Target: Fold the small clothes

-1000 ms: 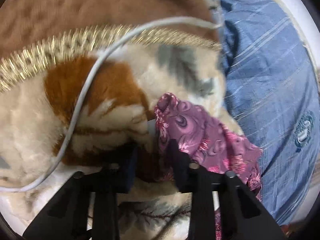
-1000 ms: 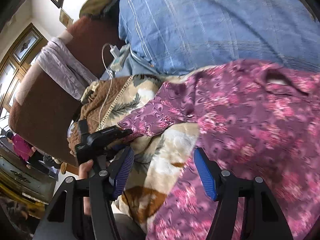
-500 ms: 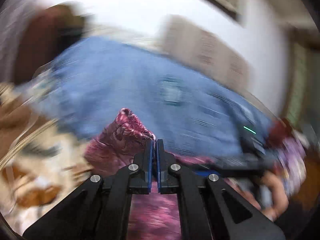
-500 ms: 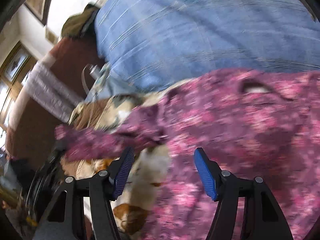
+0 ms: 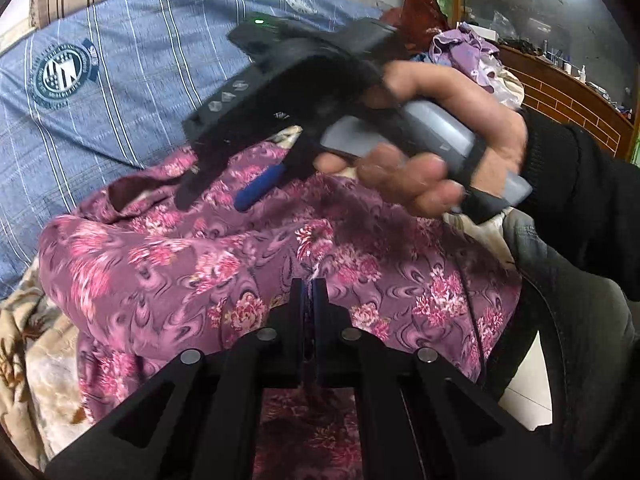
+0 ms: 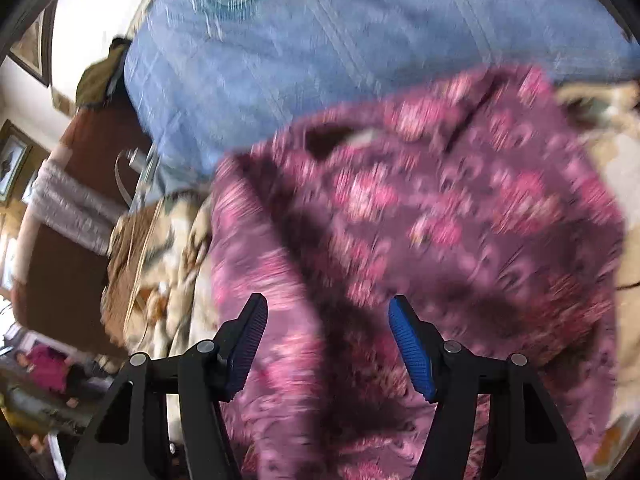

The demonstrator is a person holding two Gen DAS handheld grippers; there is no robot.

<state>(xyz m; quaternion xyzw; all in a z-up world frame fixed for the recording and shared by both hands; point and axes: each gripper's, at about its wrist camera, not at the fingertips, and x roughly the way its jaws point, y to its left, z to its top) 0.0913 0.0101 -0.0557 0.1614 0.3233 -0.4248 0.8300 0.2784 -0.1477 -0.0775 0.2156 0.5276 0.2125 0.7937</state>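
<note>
The right gripper hangs with its blue-padded jaws spread wide over the blurred purple floral garment, which lies heaped just below the blue striped cloth, with a cream patterned blanket showing at the garment's left edge.
</note>
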